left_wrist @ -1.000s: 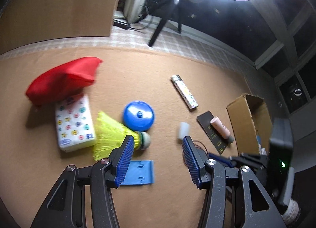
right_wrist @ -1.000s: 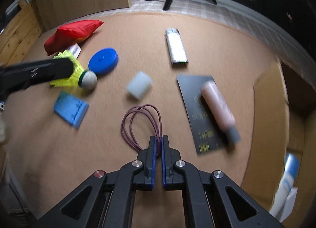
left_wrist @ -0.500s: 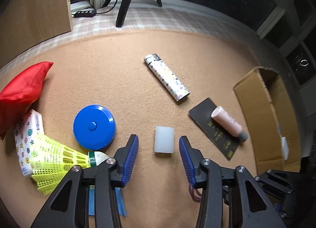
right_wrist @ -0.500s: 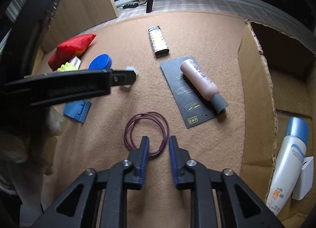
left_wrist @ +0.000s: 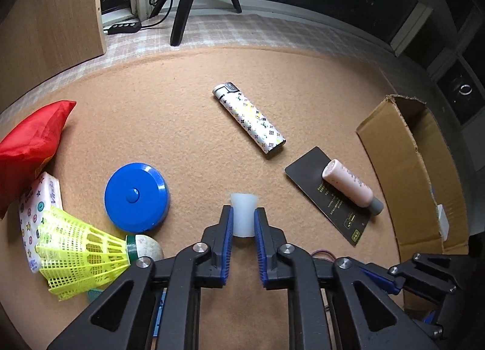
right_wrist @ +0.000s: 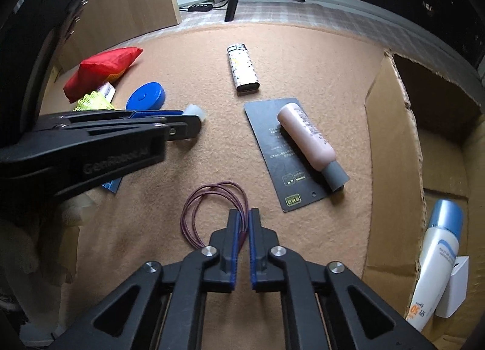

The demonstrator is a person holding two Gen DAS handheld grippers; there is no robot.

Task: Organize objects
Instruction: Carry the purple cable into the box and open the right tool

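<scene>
A small white translucent block (left_wrist: 244,203) lies on the tan felt mat (left_wrist: 182,125). My left gripper (left_wrist: 243,213) is closing its jaws, and the blue pads press the block's two sides. From the right wrist view this gripper (right_wrist: 194,125) reaches in from the left with the block (right_wrist: 196,111) at its tip. A purple elastic band (right_wrist: 194,207) lies looped on the mat. My right gripper (right_wrist: 244,216) closes its jaws on the band's right side, with the strand pinched between the pads.
A patterned lighter (left_wrist: 248,118), a pink tube (left_wrist: 348,186) on a black card (left_wrist: 330,210), a blue disc (left_wrist: 135,197), a yellow shuttlecock (left_wrist: 81,256), a tissue pack (left_wrist: 39,195) and a red pouch (left_wrist: 27,147) lie around. The cardboard box (right_wrist: 391,168) at right holds a sunscreen bottle (right_wrist: 436,262).
My left gripper swung right from the shuttlecock, came down over the white block and shut on it. My right gripper opened a little, then shut again on the purple band.
</scene>
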